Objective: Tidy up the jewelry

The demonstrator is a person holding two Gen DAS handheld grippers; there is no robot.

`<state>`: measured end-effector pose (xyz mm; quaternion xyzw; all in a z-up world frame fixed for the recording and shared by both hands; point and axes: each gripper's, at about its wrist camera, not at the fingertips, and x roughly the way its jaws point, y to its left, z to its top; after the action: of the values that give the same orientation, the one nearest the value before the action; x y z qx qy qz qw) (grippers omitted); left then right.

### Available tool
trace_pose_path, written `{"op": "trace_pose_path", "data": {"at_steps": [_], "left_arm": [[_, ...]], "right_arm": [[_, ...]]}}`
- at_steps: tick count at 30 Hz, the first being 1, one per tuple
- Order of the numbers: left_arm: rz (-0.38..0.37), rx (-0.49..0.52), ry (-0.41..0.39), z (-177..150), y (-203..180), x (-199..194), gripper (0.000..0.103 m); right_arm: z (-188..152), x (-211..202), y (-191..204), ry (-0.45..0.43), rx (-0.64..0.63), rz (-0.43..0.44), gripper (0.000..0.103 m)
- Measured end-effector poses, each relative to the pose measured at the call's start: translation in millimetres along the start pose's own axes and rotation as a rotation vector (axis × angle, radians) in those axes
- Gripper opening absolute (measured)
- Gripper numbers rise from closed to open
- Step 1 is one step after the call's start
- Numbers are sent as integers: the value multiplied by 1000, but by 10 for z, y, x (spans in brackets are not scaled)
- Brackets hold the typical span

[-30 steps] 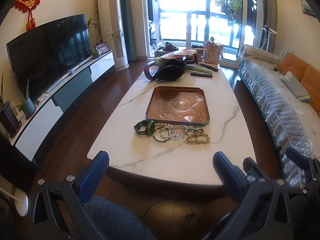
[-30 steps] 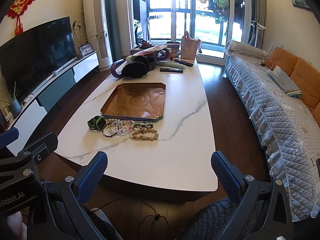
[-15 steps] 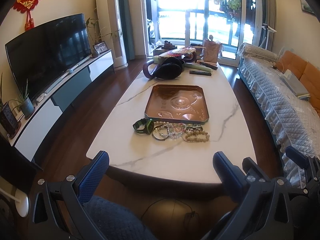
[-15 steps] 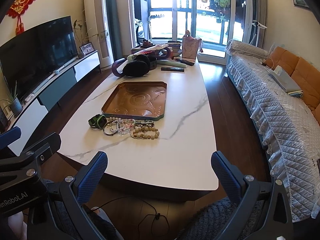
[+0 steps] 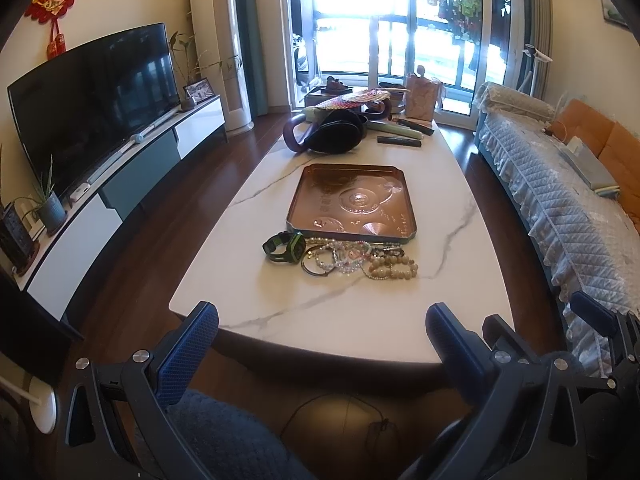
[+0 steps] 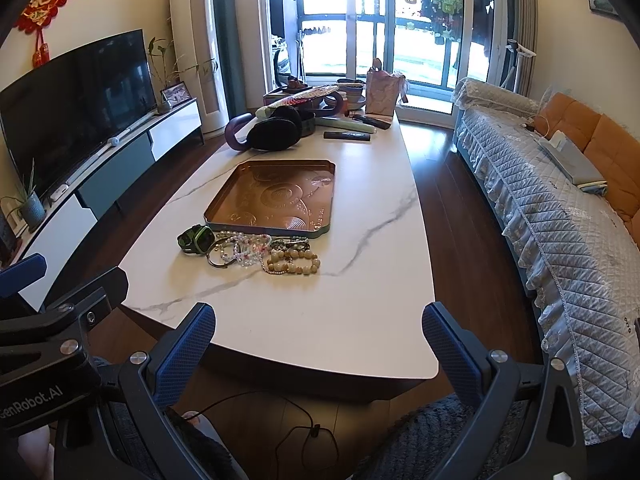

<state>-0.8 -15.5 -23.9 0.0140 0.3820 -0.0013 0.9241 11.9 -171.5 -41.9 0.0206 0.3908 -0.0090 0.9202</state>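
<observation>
both grippers point(image 5: 322, 338) point(image 6: 318, 338) spread empty, jewelry pile point(image 5: 352, 258) seemingly touching copper tray point(image 5: 294, 210).

The table point(image 5: 448, 184) top is seen as smooth, glossy white marble with grey veins. The tray point(image 5: 352, 199) looks like embossed copper-toned metal, shiny. The beads point(image 6: 294, 261) appear polished and cream. A quilted cloth cover is laid over the sofa point(image 6: 560, 216). The floor point(image 5: 168, 216) is glossy dark wood.
</observation>
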Motion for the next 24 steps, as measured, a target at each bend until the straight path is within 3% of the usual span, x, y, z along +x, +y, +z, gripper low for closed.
{"op": "trace_pose_path", "data": {"at_steps": [24], "left_arm": [[-3,3,24,-43,-25,83,103]], "right_arm": [[-39,138,-35,24,-3,14,103]]}}
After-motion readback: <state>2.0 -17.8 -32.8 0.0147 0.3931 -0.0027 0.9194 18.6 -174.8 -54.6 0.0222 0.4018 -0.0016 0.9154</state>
